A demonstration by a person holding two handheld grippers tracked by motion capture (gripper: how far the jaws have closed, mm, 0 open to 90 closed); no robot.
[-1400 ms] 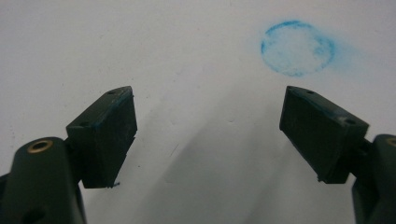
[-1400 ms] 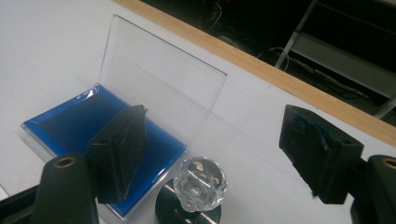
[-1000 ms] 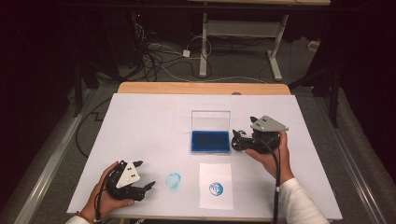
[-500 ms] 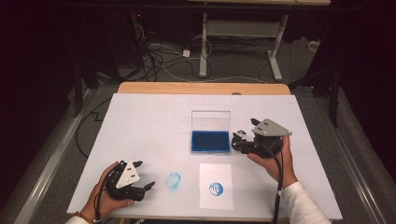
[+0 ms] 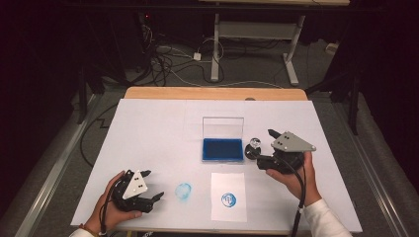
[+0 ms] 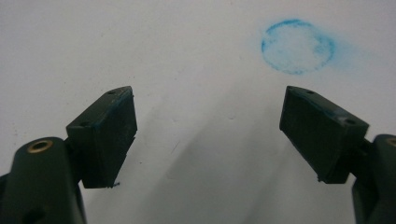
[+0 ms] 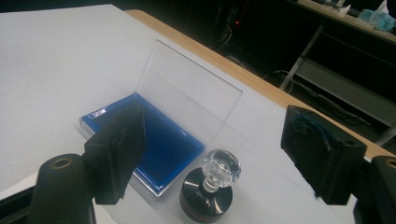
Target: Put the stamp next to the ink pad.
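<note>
A blue ink pad (image 5: pixel 223 149) (image 7: pixel 154 154) lies mid-table with its clear lid (image 5: pixel 223 127) (image 7: pixel 191 95) standing upright. A round black stamp with a clear knob (image 5: pixel 254 147) (image 7: pixel 211 186) stands just right of the pad. My right gripper (image 5: pixel 261 153) (image 7: pixel 219 154) is open, its jaws spread on either side of the stamp, a little behind it. A white paper sheet (image 5: pixel 229 196) near the front edge carries a blue round print (image 5: pixel 228 199). My left gripper (image 5: pixel 157 199) (image 6: pixel 208 135) rests open on the table at the front left, pointed at a blue ring smudge (image 5: pixel 183 191) (image 6: pixel 297 45).
The white table cover (image 5: pixel 148 138) ends in a wooden edge (image 5: pixel 215 93) at the far side. Beyond it are dark floor, cables and a desk frame (image 5: pixel 252 34). A cable trails from the right gripper along the forearm.
The right gripper has eased down and slightly left toward the stamp beside the ink pad. The left gripper has stayed in place.
</note>
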